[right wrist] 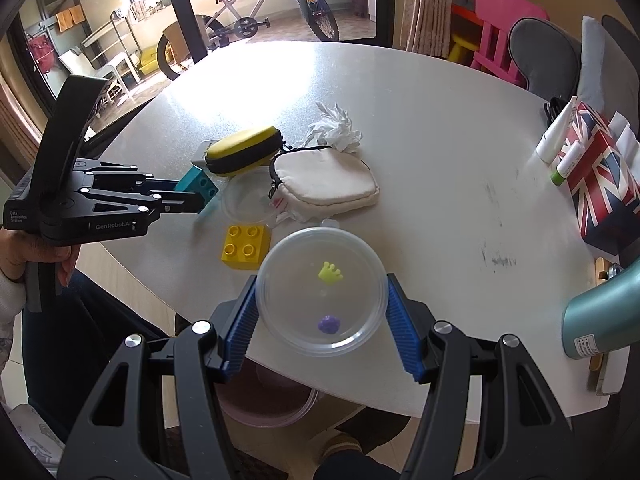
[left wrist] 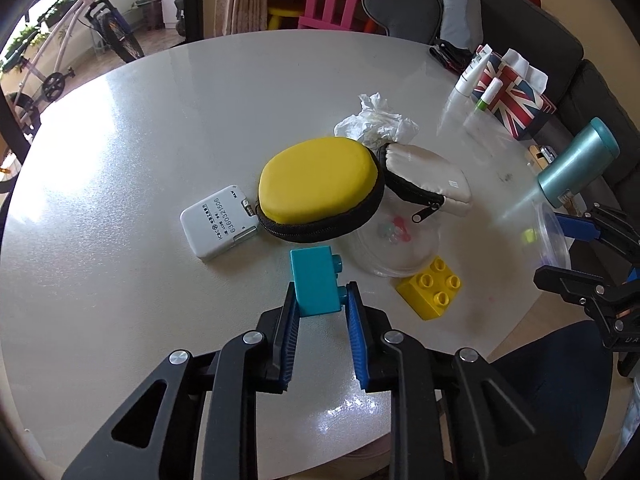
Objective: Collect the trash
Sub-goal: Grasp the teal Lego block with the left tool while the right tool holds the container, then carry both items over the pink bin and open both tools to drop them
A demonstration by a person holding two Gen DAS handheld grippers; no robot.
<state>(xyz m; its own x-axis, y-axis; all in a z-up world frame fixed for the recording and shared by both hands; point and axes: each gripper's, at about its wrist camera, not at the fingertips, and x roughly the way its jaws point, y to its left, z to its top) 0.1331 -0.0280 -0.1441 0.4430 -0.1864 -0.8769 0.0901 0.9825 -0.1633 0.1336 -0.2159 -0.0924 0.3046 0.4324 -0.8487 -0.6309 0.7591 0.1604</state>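
Note:
My left gripper (left wrist: pixel 318 300) is shut on a teal toy brick (left wrist: pixel 316 280) and holds it just above the white table; it also shows in the right wrist view (right wrist: pixel 196 190). My right gripper (right wrist: pixel 320 304) is shut on a clear round plastic container (right wrist: pixel 322 292) with a yellow-green crown piece (right wrist: pixel 330 273) and a purple piece (right wrist: pixel 329 324) inside. A crumpled white tissue (left wrist: pixel 374 120) lies behind the yellow pouch (left wrist: pixel 318 182). A yellow toy brick (left wrist: pixel 432 286) lies on the table to the right of the left gripper.
A clear lid (left wrist: pixel 394 246), a white zip pouch (left wrist: pixel 428 176), a white card device (left wrist: pixel 218 228), a Union Jack tissue box (left wrist: pixel 510 96), tubes (left wrist: pixel 472 72) and a teal bottle (left wrist: pixel 578 162) are on the table. A bin (right wrist: pixel 264 400) sits below the table edge.

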